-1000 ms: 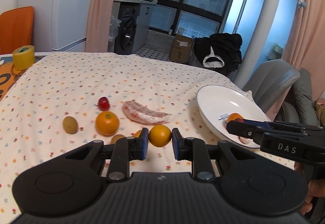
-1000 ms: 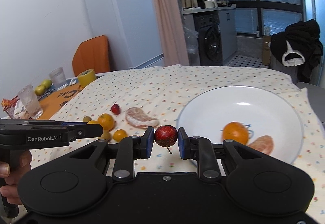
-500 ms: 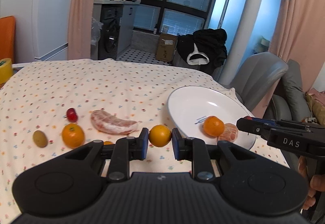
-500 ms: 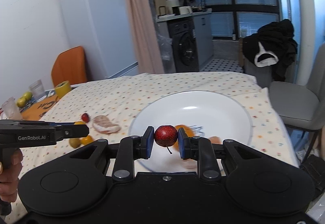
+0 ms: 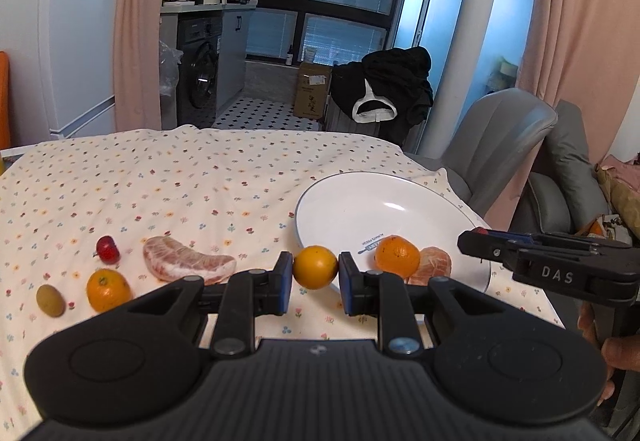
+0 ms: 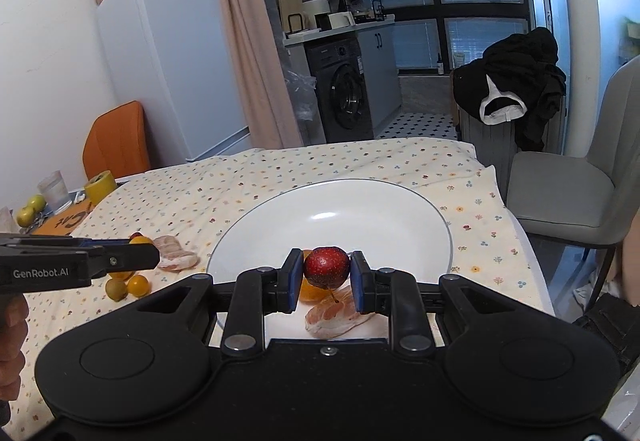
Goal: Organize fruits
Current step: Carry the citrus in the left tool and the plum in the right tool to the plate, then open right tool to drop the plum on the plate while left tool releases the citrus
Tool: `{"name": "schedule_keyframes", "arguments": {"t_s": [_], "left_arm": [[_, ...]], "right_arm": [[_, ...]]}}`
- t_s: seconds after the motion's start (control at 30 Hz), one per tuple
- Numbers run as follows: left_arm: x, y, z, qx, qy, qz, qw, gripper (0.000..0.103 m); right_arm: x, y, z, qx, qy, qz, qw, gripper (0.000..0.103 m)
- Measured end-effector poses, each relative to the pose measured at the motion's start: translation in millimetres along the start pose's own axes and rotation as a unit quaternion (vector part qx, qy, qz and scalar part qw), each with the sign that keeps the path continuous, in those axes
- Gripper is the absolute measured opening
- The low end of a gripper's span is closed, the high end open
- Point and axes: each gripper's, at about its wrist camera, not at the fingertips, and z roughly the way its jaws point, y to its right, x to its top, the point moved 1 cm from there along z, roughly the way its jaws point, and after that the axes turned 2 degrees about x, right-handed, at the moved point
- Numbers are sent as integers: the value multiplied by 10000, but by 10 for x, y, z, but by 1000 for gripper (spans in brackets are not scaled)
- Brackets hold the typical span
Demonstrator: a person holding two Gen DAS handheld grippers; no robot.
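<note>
Orange and smooth-skinned, a small round citrus (image 5: 315,267) sat clamped between the blue pads of the left hand-held gripper (image 5: 315,268), held just short of the plate's near rim, judged ready for delivery. The right hand-held gripper (image 6: 327,268) was closed on a speckled red fruit (image 6: 327,267) with a thin stem hanging below, carried over the near part of the plate (image 6: 380,209). Both grips were across the widest part of the fruit, which suited round, slippery shapes.

On the glossy white plate lay 1 whole mandarin (image 5: 397,256) touching 1 peeled, pithy mandarin (image 5: 434,265), both near the front rim.

Left on the floral tablecloth (image 5: 200,177) of the table were a peeled curved pomelo segment (image 5: 188,264), an orange (image 5: 108,290), a dull green oval fruit (image 5: 50,300) and a small red fruit (image 5: 107,249), loosely grouped and well apart from the plate. Sorting was judged partly complete.
</note>
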Motion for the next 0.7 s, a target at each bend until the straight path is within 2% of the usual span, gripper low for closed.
{"name": "schedule_keyframes", "arguments": {"t_s": [0.37, 0.4, 0.7], "left_arm": [[55, 84, 215, -29, -157, 125, 9998, 23], [61, 96, 237, -39, -168, 135, 9998, 23], [70, 210, 369, -131, -269, 230, 9993, 23]], "right_arm": [[-23, 107, 189, 54, -102, 102, 9999, 26], [-26, 115, 195, 68, -106, 118, 9999, 29], [-57, 208, 147, 85, -80, 262, 9996, 30]]}}
